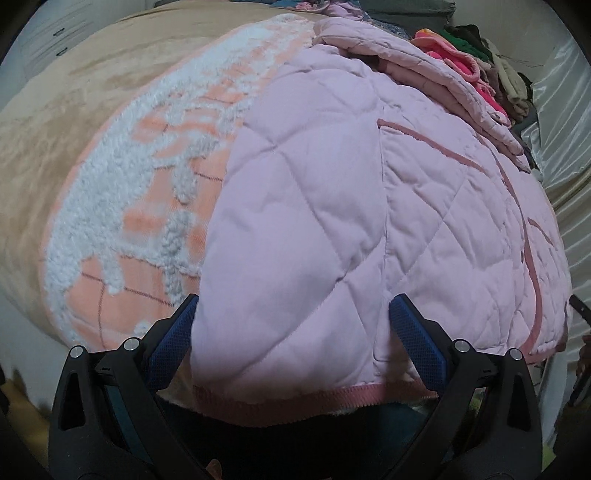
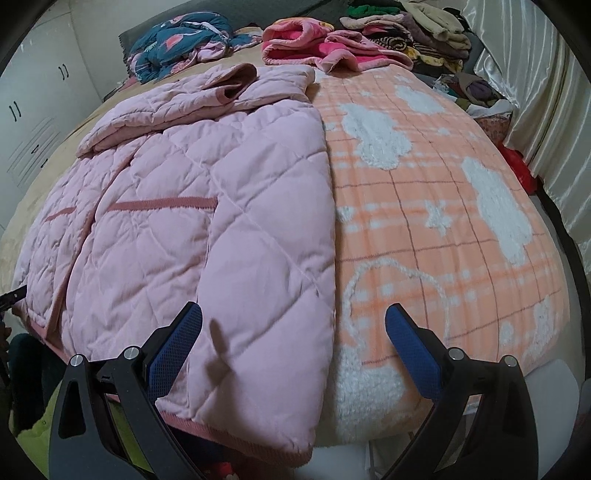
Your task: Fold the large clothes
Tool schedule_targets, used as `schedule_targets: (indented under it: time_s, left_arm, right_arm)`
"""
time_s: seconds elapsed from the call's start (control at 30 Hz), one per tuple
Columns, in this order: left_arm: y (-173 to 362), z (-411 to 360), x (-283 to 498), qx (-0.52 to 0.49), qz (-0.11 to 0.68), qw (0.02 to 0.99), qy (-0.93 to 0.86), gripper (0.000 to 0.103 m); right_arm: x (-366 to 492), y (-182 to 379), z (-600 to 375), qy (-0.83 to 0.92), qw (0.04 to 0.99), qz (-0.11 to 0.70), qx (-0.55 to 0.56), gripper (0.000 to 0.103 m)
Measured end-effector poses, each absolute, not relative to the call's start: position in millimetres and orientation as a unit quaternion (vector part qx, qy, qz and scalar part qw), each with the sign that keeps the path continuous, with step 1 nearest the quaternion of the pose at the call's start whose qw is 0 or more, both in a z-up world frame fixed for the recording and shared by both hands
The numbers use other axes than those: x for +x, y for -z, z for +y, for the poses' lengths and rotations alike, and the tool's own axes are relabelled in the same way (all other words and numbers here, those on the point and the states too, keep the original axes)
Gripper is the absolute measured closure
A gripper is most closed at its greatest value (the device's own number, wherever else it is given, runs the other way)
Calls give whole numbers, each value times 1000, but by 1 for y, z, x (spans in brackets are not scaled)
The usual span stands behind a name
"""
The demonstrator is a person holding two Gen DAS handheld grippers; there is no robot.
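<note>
On the left, a tan plush bedspread (image 1: pixel 74 122) covers the bed, and on it lies a peach checked fleece blanket with fluffy white patches (image 1: pixel 147 192). The left tongs (image 1: pixel 291 325) stand wide open over the near hem of the pale pink quilted jacket (image 1: pixel 314 206), one blue-padded finger at each side of the folded panel, gripping nothing. The jacket lies flat on the blanket, its darker pink ribbed hem (image 1: pixel 295 397) at the bed's near edge and a pocket trim running across its right part. Beyond it, at the far right of the left view, sits a stack of folded clothes (image 1: pixel 480 74).

In the right view the same pale pink quilted jacket (image 2: pixel 184 240) fills the left half, a sleeve folded across its upper part. The right tongs (image 2: pixel 293 328) are also spread open and hold nothing; the left finger hovers over the jacket's near corner, the right finger over the peach blanket (image 2: pixel 424 221). Far back lie a dark blue patterned garment (image 2: pixel 177 40), a bright pink fleece garment (image 2: pixel 314 44) and more piled clothes (image 2: pixel 424 29). A pale satin curtain (image 2: pixel 535 92) hangs at the right.
</note>
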State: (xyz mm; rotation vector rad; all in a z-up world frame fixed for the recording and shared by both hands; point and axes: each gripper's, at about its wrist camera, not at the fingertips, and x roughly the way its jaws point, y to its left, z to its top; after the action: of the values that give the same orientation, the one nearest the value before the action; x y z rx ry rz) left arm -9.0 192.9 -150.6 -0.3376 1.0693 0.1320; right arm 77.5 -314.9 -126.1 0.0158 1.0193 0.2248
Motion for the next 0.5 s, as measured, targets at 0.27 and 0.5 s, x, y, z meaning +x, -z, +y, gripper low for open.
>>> schedule_targets:
  time_s: [0.27, 0.5]
  left_arm:
    - [147, 178, 7, -157, 496, 851, -67, 9]
    - [144, 170, 12, -146, 494, 856, -42, 19]
  right_arm:
    - [63, 130, -315, -116, 860, 498, -8, 4]
    - [54, 144, -317, -157, 836, 525, 26, 4]
